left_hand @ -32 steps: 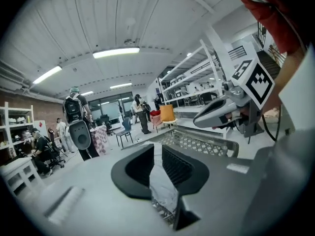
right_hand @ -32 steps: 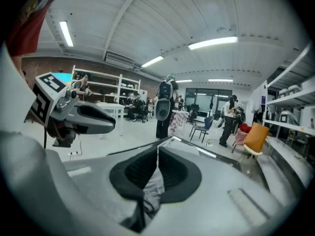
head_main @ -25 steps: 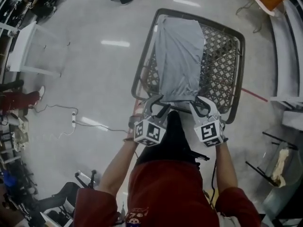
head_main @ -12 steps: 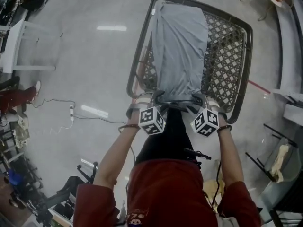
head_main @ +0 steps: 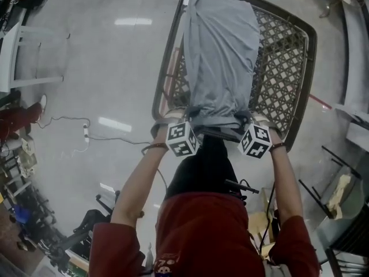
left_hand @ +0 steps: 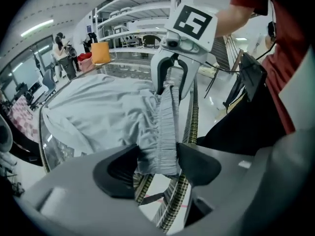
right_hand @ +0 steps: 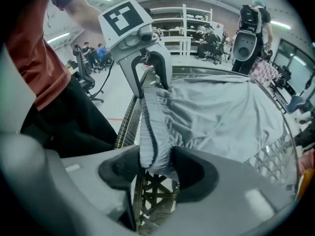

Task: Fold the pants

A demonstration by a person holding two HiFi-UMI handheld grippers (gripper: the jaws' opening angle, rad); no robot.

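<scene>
Grey pants (head_main: 222, 51) lie lengthwise on a dark lattice table (head_main: 288, 68), legs away from me and the elastic waistband (head_main: 216, 120) at the near edge. My left gripper (head_main: 190, 117) is at the waistband's left corner and my right gripper (head_main: 242, 120) at its right corner. In the left gripper view the waistband (left_hand: 165, 127) hangs loosely between the wide jaws of the left gripper (left_hand: 157, 163). The right gripper view shows the same, bunched waistband (right_hand: 150, 132) inside the spread jaws of the right gripper (right_hand: 156, 168). Both are open.
The table's rim (head_main: 164, 79) runs just under both grippers, with pale floor all round. A cable (head_main: 86, 134) lies on the floor at the left. Shelving (head_main: 354, 51) and a chair frame (head_main: 337, 183) stand at the right. People (right_hand: 251, 23) stand far off.
Both grippers have sunk with the waistband down to the table's near edge, and their jaws have spread apart. The pants now lie flatter along the table.
</scene>
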